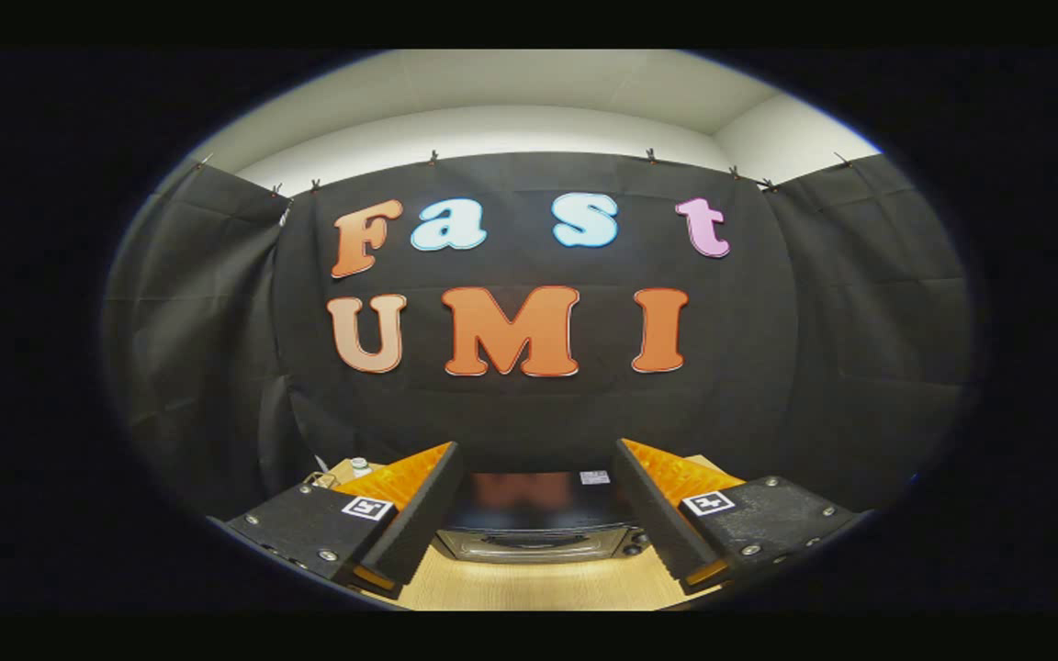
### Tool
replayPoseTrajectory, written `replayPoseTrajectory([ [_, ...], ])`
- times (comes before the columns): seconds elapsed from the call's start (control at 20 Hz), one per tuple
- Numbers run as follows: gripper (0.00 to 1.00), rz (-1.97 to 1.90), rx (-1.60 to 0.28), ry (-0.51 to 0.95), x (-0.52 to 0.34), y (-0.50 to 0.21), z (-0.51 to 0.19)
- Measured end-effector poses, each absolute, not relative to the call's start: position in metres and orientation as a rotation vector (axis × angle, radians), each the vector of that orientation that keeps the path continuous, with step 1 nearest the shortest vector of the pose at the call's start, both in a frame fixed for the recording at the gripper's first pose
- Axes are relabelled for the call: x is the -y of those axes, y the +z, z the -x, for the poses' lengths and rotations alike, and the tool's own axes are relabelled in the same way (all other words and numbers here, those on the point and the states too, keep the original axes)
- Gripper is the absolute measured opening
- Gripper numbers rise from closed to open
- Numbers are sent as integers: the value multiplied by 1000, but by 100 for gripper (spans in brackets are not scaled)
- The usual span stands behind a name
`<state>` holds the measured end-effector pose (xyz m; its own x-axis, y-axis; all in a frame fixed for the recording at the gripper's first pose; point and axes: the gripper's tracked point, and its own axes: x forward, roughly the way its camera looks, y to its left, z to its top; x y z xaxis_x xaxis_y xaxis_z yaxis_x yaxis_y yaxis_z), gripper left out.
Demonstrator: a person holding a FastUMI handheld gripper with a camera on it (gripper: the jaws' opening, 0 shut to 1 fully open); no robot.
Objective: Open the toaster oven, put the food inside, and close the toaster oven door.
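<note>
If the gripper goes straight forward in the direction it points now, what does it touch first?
Probably the black cloth wall. The open gripper points above the shiny dark-topped toaster oven, which sits lower on the light wooden table, though depth is unclear.

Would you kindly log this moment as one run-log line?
gripper: open, holding nothing | toaster oven: beyond the fingers, on wooden table | door: state unclear | food: not placed

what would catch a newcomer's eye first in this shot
The gripper stands open, its fingers spread wide and holding nothing. Between and beyond them sits the toaster oven with its glossy dark top, on a light wooden table. Black cloth hangs behind as the wall.
</note>
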<state>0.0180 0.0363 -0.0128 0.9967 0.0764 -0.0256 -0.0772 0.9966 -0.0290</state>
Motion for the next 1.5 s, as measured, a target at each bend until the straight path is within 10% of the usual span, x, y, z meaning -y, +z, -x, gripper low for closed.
replayPoseTrajectory([
  [1.5,99,94,-429,77,-43,-257,-149],
])
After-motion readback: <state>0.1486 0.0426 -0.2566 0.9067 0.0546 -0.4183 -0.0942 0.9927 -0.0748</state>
